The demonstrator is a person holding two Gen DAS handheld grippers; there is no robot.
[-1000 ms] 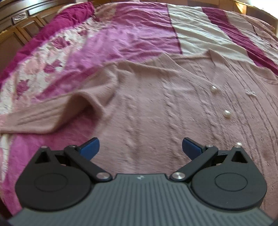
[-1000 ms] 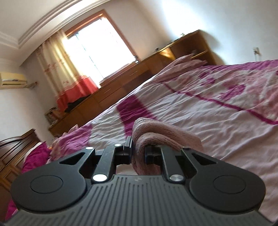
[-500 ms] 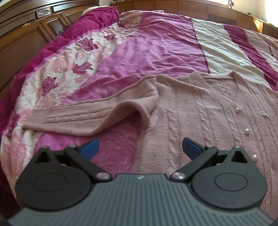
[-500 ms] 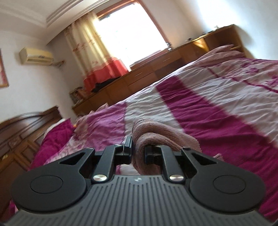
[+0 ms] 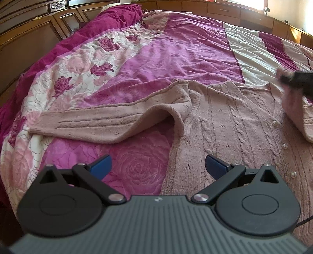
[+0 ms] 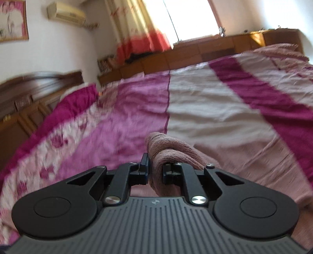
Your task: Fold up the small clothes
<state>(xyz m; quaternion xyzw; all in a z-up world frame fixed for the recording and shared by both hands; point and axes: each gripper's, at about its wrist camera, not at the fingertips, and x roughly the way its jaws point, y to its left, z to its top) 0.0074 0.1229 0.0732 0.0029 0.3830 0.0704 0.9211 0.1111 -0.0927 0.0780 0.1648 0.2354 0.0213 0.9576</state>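
— Pink cable-knit cardigan with pearl buttons lies face up on the magenta rose-print bedspread, its near sleeve flung out sideways. What first?

— Your left tool hangs wide and empty above the hem; aim it at that sleeve's cuff. Your right tool is pinched tight on the other sleeve. Lay it flat across the chest without bunching it.

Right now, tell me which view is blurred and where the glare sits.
Right wrist view: motion blur smears the bedspread and headboard, the window is blown out white, while the right gripper and its pinched cardigan sleeve stay sharp. Left wrist view: mostly sharp with fisheye bending at the edges; only the far-right corner glares.
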